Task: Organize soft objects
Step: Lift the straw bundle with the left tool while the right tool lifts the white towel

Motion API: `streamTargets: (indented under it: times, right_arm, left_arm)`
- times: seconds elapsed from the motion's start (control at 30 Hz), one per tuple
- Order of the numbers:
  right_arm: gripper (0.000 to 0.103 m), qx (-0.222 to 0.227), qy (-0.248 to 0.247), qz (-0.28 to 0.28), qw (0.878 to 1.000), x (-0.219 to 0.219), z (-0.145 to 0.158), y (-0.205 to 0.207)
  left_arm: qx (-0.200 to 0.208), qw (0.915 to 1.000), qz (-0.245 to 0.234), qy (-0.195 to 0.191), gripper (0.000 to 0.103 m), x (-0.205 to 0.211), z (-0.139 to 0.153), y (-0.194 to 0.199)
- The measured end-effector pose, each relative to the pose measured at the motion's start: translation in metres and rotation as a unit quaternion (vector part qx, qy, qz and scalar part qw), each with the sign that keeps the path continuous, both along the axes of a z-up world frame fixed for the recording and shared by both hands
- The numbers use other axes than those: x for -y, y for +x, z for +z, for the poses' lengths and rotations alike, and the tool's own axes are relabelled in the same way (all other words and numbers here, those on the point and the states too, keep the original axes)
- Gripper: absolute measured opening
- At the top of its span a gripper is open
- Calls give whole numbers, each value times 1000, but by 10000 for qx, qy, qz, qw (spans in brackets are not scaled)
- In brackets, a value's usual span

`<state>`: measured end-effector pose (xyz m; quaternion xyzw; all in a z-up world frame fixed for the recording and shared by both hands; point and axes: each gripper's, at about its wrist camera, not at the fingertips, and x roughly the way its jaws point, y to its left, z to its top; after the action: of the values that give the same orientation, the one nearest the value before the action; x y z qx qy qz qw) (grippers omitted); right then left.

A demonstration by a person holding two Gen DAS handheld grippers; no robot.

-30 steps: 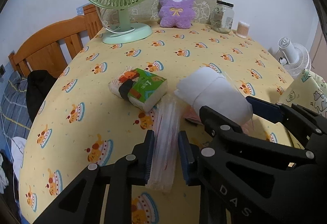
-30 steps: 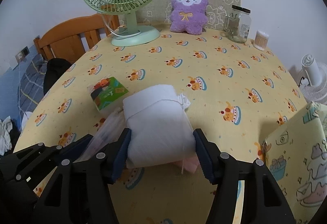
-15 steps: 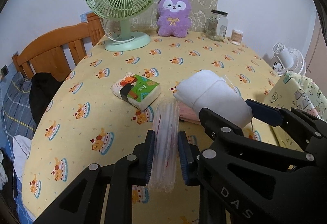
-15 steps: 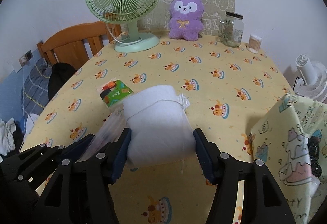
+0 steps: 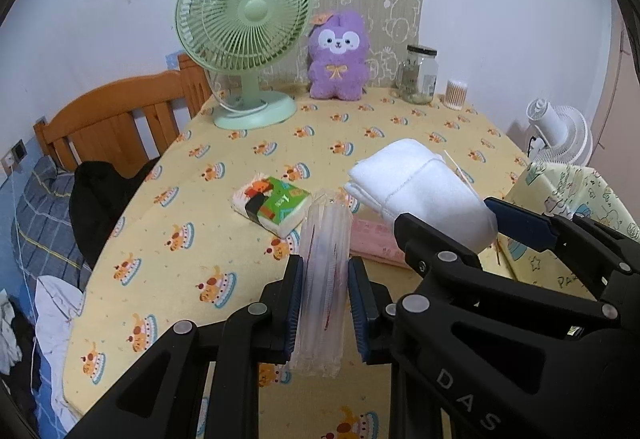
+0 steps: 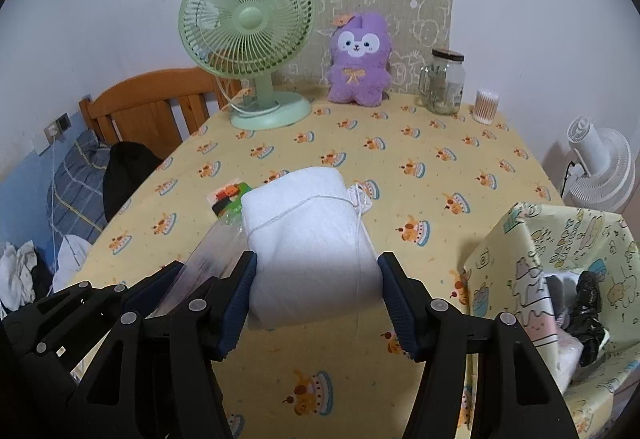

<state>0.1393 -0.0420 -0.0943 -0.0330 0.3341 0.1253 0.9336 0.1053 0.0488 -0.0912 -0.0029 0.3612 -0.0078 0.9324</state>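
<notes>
You hold one white folded towel (image 6: 310,239) in your right gripper (image 6: 316,305), its pads pressed to both sides, its long axis running toward 12 o'clock. The patterned fabric bin (image 6: 560,279) sits at 3 o'clock of it, nearer this hand, so I judge the drop goes there. Your left gripper (image 5: 324,303) pinches one clear plastic packet (image 5: 322,279). One tissue pack (image 5: 272,205) and one pink cloth (image 5: 372,239) lie on the table (image 5: 240,167).

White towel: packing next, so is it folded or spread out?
Folded. The white towel is a compact thick bundle clamped in the right gripper.
</notes>
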Motion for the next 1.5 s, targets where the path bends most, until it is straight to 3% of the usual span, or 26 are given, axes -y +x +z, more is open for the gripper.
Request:
streamTargets:
  times: [0.7,1.5]
  right_arm:
    - [64,515,137,3,9986,4,52,-25]
    - [65,773,332,-48,9964,37,77,-47]
  left_arm:
    - [552,9984,47,74,22,4,49,-22]
    - [861,9961,37,162,22,32,74,-38]
